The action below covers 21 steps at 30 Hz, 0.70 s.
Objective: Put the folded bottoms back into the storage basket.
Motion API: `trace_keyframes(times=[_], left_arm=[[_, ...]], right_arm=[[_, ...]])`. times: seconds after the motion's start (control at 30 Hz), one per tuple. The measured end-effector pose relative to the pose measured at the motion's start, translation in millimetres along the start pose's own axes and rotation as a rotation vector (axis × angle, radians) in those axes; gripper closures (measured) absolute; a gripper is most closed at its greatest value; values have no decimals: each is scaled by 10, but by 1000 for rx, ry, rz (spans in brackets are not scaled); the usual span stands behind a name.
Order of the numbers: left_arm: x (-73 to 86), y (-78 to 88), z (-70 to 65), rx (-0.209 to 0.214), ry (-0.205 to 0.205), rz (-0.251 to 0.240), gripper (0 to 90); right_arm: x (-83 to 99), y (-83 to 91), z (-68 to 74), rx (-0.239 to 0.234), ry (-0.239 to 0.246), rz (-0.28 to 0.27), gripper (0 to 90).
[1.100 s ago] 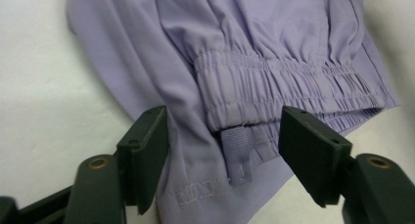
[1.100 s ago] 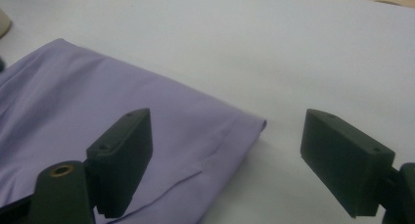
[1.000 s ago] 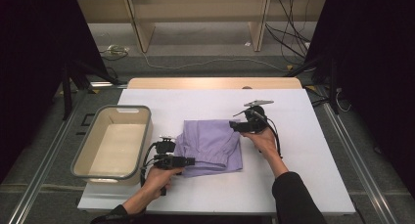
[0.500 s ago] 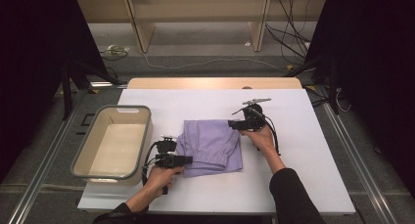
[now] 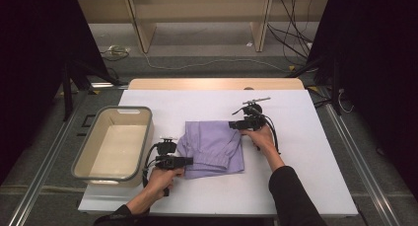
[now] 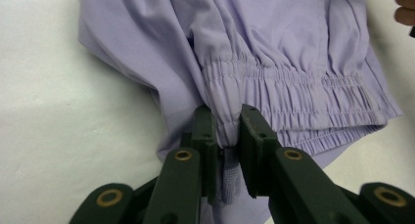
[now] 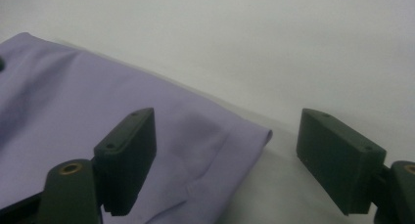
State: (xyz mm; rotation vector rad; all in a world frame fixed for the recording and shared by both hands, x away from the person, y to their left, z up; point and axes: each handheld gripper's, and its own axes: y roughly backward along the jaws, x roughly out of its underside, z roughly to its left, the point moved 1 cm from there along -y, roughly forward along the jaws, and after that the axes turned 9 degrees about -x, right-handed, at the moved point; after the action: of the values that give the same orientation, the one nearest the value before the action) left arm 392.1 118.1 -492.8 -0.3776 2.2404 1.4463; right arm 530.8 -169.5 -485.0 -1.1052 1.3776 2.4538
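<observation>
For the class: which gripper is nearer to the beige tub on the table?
Left. The left gripper sits just beside the beige tub, clamped on the purple garment. The right gripper is beyond the garment, at its far corner.

High view sits above the near edge, looking fwd and down over the whole table (image 5: pixel 296 186). Both gripper cams ride low & super close, looking along their jaws. All three share the purple cloth (image 5: pixel 213 148) (image 6: pixel 274 43) (image 7: pixel 98 136).
</observation>
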Motion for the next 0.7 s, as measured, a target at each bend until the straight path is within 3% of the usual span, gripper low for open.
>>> trace_keyframes(times=[0.13,0.27,0.3,0.33,0.4,0.7], left_arm=[[-9,12,1,9,-3,0,791],[-11,27,2,20,1,-2,794],[-13,29,-1,21,-1,-3,795],[-16,34,-4,23,-2,-4,795],[-14,57,-8,29,-10,-5,796],[-39,149,-12,59,-18,-15,800]], right_arm=[[-17,-91,-19,2,-8,27,319],[-29,-114,6,-18,5,26,558],[-31,-119,20,-24,7,36,667],[-31,-119,20,-24,7,36,667],[-36,-117,34,-32,-11,47,812],[-105,-5,121,-74,-15,10,856]])
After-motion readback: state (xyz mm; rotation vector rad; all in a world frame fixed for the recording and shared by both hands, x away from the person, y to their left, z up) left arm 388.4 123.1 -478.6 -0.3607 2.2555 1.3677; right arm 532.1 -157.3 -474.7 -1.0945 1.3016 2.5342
